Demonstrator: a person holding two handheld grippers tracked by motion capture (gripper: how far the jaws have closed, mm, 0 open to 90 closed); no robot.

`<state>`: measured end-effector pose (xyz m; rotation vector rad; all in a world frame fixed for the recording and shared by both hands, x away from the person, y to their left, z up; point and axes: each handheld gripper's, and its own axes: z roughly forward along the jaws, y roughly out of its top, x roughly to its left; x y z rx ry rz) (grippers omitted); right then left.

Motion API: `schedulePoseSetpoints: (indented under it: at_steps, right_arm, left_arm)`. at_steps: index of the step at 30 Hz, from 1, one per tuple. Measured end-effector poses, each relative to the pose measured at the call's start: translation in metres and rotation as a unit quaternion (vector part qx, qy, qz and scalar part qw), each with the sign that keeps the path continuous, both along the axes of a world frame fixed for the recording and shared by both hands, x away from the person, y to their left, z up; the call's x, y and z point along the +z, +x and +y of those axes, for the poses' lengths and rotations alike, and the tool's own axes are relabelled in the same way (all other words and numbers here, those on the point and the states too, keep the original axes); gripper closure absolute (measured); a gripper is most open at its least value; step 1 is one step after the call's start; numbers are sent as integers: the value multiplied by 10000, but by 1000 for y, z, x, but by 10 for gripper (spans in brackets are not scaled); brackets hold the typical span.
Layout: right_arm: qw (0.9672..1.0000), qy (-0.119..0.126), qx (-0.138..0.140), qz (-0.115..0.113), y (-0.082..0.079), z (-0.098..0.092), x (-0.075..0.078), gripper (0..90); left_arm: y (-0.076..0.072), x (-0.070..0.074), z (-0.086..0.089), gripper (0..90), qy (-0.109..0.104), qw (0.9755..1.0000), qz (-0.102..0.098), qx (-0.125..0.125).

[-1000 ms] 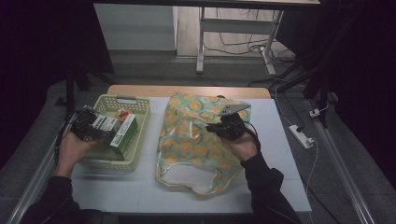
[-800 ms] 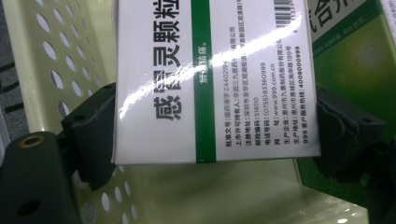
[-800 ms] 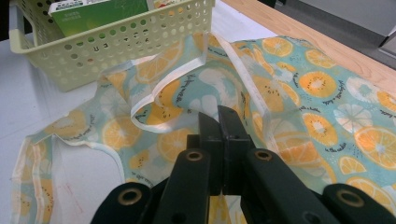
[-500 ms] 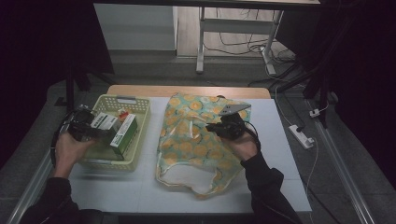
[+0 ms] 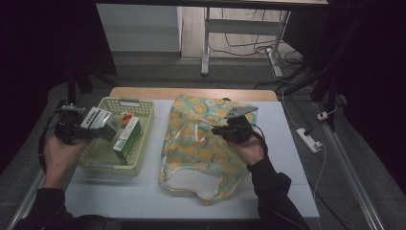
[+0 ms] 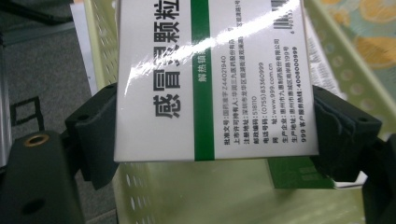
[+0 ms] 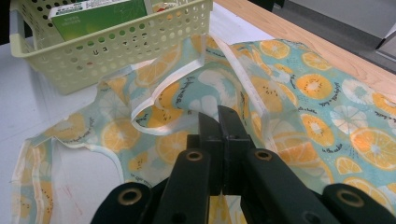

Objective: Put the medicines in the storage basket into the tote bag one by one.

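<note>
A white medicine box with a green stripe (image 5: 97,120) (image 6: 210,70) hangs tilted over the left side of the pale green basket (image 5: 122,101) (image 6: 187,196). My left gripper (image 5: 93,128) (image 6: 210,126) is shut on it; its jaws have just been closing on the box's two long edges. A green box (image 5: 127,135) (image 7: 98,16) lies in the basket. My right gripper (image 5: 216,129) (image 7: 218,119) is shut and rests on the orange-print bag (image 5: 191,143) (image 7: 303,93), which lies flat in mid-table. Whether it pinches the fabric I cannot tell.
The bag's handles and open mouth (image 5: 198,184) lie toward the table's near edge. A strip of wooden tabletop (image 5: 191,93) runs along the far edge. On the floor at the right lies a white power strip (image 5: 309,140). White tabletop (image 5: 287,172) lies to the right of the bag.
The left gripper has risen a little with the white box, lifting it higher out of the basket. The right gripper and the bag have stayed still.
</note>
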<state>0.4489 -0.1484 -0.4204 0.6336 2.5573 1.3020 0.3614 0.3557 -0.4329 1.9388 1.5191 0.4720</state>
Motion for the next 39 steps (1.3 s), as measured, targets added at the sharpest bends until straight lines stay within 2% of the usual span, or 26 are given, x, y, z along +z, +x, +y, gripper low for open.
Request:
schedulePoseSetpoints:
  at_steps: [8, 20, 25, 32, 39]
  right_arm:
    - [10000, 11, -10, -1, 0, 0, 0, 894]
    - [10000, 21, -22, -35, 0, 0, 0, 894]
    - [10000, 20, -30, -45, 0, 0, 0, 894]
    - [10000, 24, -32, -52, 0, -1, 1, 894]
    - [10000, 35, -38, -45, 0, -1, 0, 894]
  left_arm:
    - [-12, 19, -3, 168, -78, 9996, -227, -113]
    - [-29, 40, -26, 169, -245, 9969, -376, -640]
    - [-34, 44, -39, 169, -337, 9943, -372, -938]
    - [-39, 44, -60, 169, -343, 9906, -325, -1286]
    - [-44, 39, -86, 169, -433, 9842, -265, -1694]
